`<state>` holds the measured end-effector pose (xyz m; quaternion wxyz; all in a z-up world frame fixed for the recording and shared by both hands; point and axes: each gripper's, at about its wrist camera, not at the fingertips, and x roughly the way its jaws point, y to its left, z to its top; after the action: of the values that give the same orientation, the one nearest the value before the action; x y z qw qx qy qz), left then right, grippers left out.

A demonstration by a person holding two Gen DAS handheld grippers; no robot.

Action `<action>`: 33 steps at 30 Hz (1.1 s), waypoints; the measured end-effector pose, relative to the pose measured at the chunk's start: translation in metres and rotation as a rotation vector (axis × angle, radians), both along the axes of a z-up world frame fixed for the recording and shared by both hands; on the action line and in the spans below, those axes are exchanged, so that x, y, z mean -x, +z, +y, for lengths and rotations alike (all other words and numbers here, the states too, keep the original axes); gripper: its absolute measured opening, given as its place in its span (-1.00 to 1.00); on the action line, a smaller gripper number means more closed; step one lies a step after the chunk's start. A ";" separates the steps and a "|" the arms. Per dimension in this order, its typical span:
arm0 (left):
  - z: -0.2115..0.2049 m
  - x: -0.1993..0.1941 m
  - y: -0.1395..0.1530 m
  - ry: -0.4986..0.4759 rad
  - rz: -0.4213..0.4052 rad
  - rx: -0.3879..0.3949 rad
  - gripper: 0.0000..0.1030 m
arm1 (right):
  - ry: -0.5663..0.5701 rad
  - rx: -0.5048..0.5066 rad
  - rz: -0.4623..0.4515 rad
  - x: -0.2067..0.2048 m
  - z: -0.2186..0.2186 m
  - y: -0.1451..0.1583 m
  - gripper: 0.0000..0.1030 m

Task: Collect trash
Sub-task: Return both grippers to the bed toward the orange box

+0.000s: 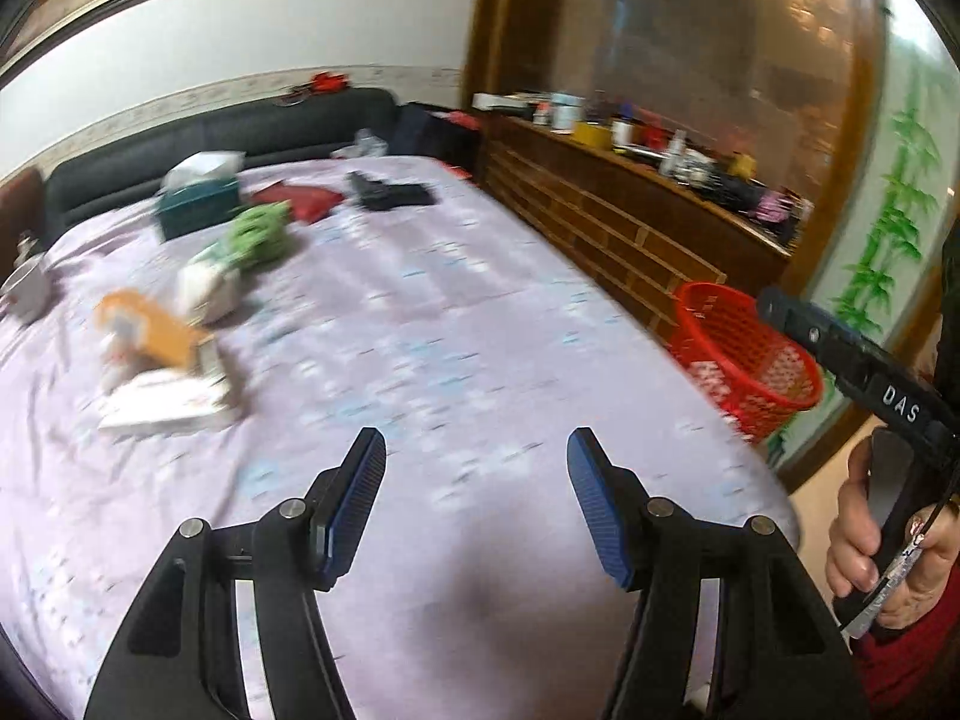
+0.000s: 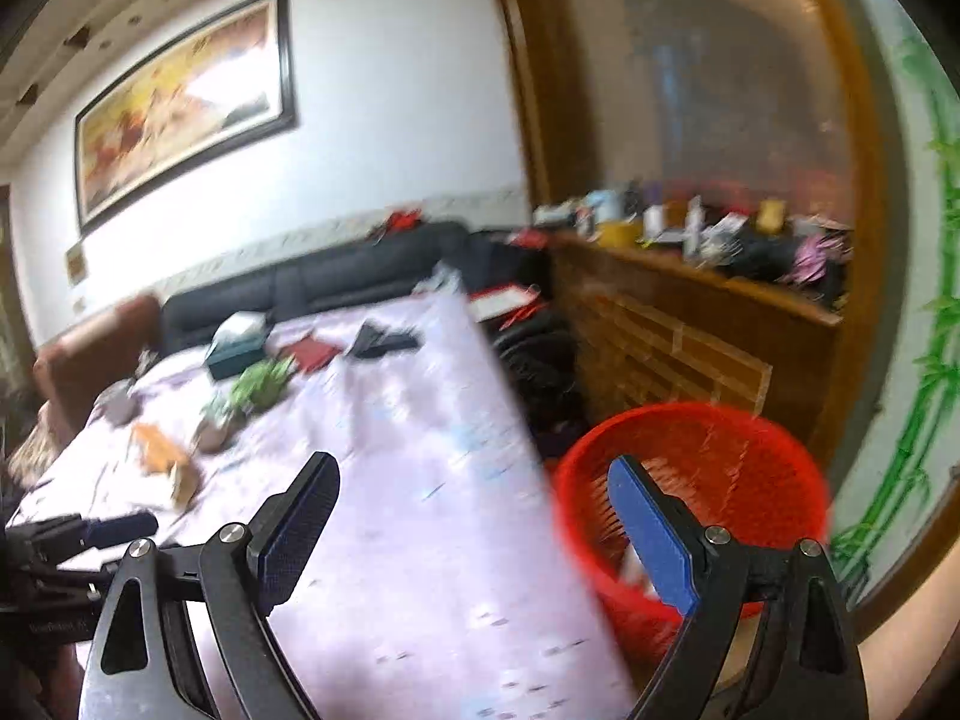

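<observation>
Trash lies on a lilac sheet (image 1: 456,324) covering a bed or table: an orange packet (image 1: 153,330), white papers (image 1: 168,402), a white wrapper (image 1: 207,285) and a green crumpled wrapper (image 1: 258,234). A red mesh basket (image 1: 744,354) stands off the right edge; it also shows in the right wrist view (image 2: 708,456). My left gripper (image 1: 477,450) is open and empty above the near sheet. My right gripper (image 2: 474,480) is open and empty, over the sheet's right edge beside the basket. The trash also shows far left in that view: the orange packet (image 2: 159,450) and the green wrapper (image 2: 261,384).
A teal tissue box (image 1: 198,201), a red pouch (image 1: 300,201) and a black item (image 1: 393,192) lie at the far end. A dark sofa (image 1: 240,132) runs behind. A cluttered wooden cabinet (image 1: 630,210) stands to the right. A framed picture (image 2: 180,102) hangs on the wall.
</observation>
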<state>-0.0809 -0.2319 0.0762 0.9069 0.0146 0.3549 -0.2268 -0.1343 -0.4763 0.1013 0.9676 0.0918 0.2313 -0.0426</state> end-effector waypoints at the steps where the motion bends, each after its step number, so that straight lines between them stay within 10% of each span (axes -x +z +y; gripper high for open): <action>1: 0.009 -0.001 -0.002 0.021 0.006 -0.001 0.20 | 0.022 -0.007 0.030 -0.006 0.007 -0.006 0.82; 10: 0.103 -0.003 -0.019 0.232 0.045 0.016 0.20 | 0.226 0.003 0.189 -0.032 0.073 -0.034 0.80; 21: 0.203 -0.010 -0.048 0.467 0.121 0.065 0.20 | 0.507 -0.043 0.318 -0.076 0.154 -0.030 0.17; 33: 0.228 -0.004 -0.053 0.479 0.100 0.100 0.20 | 0.654 0.316 0.292 -0.152 0.301 -0.032 0.17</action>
<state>-0.0766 -0.0035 0.0236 0.9156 -0.1262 0.3811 -0.0230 0.0173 -0.1753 0.0688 0.8893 -0.1441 0.3741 0.2203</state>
